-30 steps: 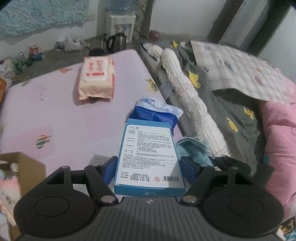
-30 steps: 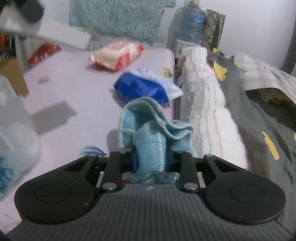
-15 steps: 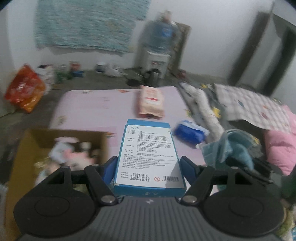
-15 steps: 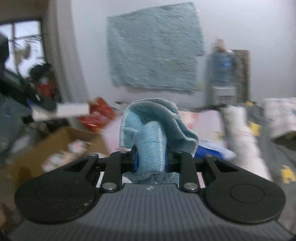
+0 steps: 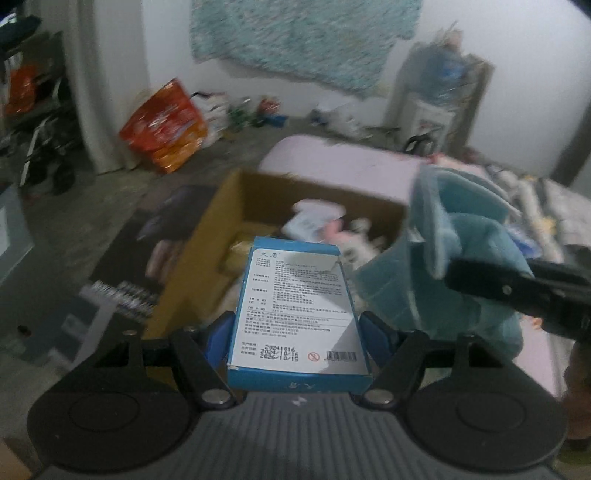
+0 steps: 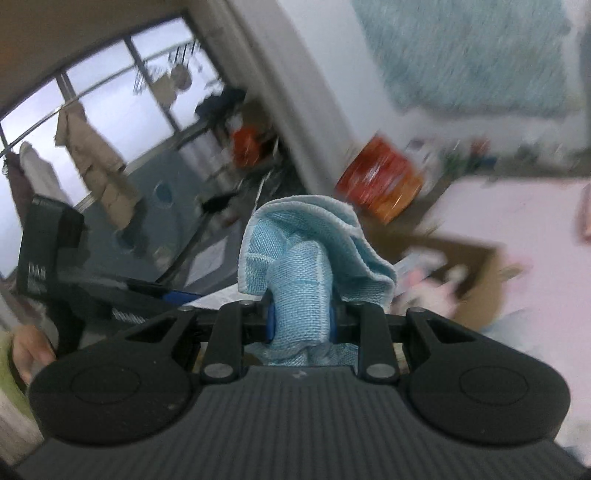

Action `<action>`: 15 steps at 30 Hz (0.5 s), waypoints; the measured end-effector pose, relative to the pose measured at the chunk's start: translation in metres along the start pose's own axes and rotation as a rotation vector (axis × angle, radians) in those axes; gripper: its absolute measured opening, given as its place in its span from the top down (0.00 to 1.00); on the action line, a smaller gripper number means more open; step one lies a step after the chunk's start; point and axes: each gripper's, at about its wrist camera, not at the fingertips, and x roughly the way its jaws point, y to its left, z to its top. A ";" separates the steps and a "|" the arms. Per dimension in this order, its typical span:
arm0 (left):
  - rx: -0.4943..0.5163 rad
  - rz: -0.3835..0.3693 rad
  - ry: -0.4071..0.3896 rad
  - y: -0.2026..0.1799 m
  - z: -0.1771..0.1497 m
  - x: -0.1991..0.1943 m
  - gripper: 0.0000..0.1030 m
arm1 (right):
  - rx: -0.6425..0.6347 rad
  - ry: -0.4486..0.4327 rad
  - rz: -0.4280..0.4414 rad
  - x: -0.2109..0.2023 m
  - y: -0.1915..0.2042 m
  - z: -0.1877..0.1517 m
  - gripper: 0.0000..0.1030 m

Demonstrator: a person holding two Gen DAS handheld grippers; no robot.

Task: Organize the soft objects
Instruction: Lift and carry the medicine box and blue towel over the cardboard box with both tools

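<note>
The left tongs (image 5: pixel 297 328) are clamped on a flat blue-and-white printed cardboard packet (image 5: pixel 295 314), their blue pads pressing its two long sides. The packet points away from the camera, above the near edge of an open brown cardboard box (image 5: pixel 207 236) that stands on the grey floor beside a pale pink bed (image 5: pixel 343 162). Inside the box lie blurred white and pink soft items (image 5: pixel 325 225).

The right tongs (image 6: pixel 301 317) are clamped on a crumpled light blue woven cloth (image 6: pixel 306 254), which bunches up between the pads and folds over to the right. In the left wrist view the same cloth (image 5: pixel 454 251) hangs at the right, near the box's right corner, held by the black right tongs (image 5: pixel 517 291) that reach in from the right edge.

Far off, an orange-red plastic bag (image 5: pixel 166 125) leans against the white wall on the left, and a teal fuzzy rug (image 5: pixel 303 33) hangs on the wall above. The right wrist view is blurred; the box (image 6: pixel 476 273) shows to the right of the cloth.
</note>
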 end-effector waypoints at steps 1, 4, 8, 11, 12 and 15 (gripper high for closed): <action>0.004 0.015 0.018 0.008 -0.004 0.008 0.28 | 0.014 0.034 0.008 0.018 0.004 -0.001 0.78; 0.033 0.065 0.066 0.022 -0.012 0.031 0.28 | 0.066 0.142 0.013 0.066 0.015 -0.009 0.78; 0.080 0.116 0.138 0.037 -0.030 0.059 0.28 | 0.154 0.292 -0.008 0.120 0.027 -0.034 0.78; 0.098 0.146 0.172 0.045 -0.042 0.070 0.28 | 0.213 0.370 -0.029 0.147 0.020 -0.045 0.78; 0.100 0.151 0.180 0.048 -0.044 0.073 0.28 | 0.228 0.390 -0.036 0.155 0.018 -0.047 0.77; 0.125 0.170 0.197 0.049 -0.051 0.079 0.28 | 0.256 0.432 -0.057 0.171 0.018 -0.062 0.77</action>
